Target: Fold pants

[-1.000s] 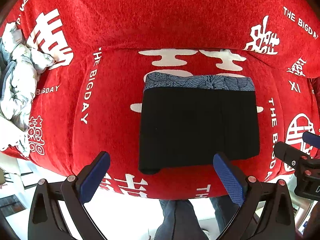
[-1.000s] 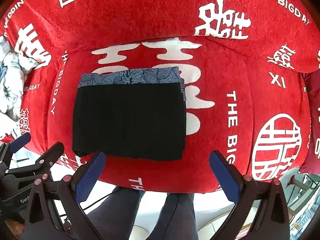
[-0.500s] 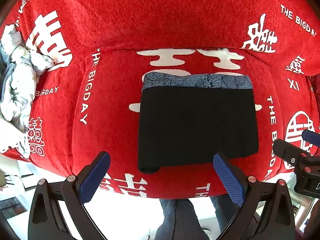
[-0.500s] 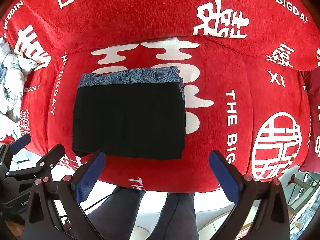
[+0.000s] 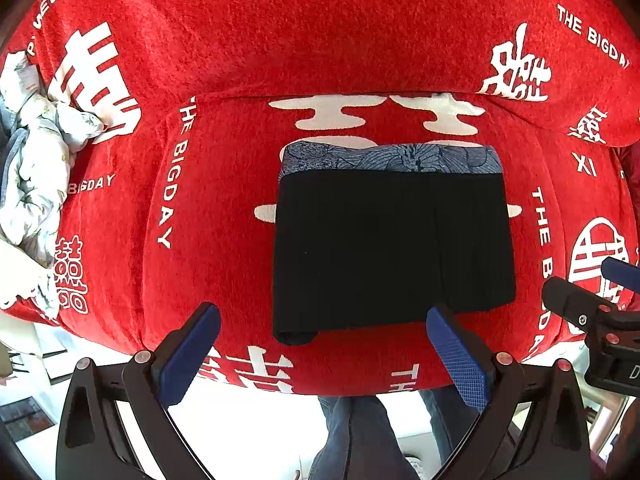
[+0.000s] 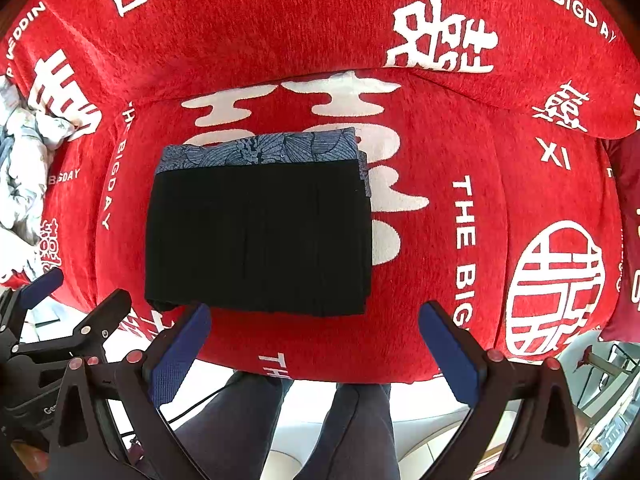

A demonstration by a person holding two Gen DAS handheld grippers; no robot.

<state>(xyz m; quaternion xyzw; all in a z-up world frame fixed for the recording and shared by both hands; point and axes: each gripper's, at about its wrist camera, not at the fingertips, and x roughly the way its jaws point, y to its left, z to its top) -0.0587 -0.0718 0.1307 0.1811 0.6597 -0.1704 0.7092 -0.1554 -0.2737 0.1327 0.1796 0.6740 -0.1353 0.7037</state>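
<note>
The black pants point(image 5: 392, 248) lie folded into a neat rectangle on the red seat, with a blue patterned band point(image 5: 392, 158) along the far edge. They show again in the right wrist view as the pants point(image 6: 258, 240). My left gripper point(image 5: 322, 350) hangs open just in front of the near edge, holding nothing. My right gripper point(image 6: 312, 344) is open too, in front of the pants' near right corner, with nothing between its blue pads point(image 6: 450, 354).
The red sofa cover point(image 5: 224, 216) with white lettering spans seat and backrest. A crumpled white floral cloth point(image 5: 36, 176) lies at the far left. A person's legs point(image 6: 288, 432) stand below the seat front. The other gripper's frame point(image 5: 592, 320) pokes in at right.
Both views have shifted very slightly; the pants and the open grippers stay as they were.
</note>
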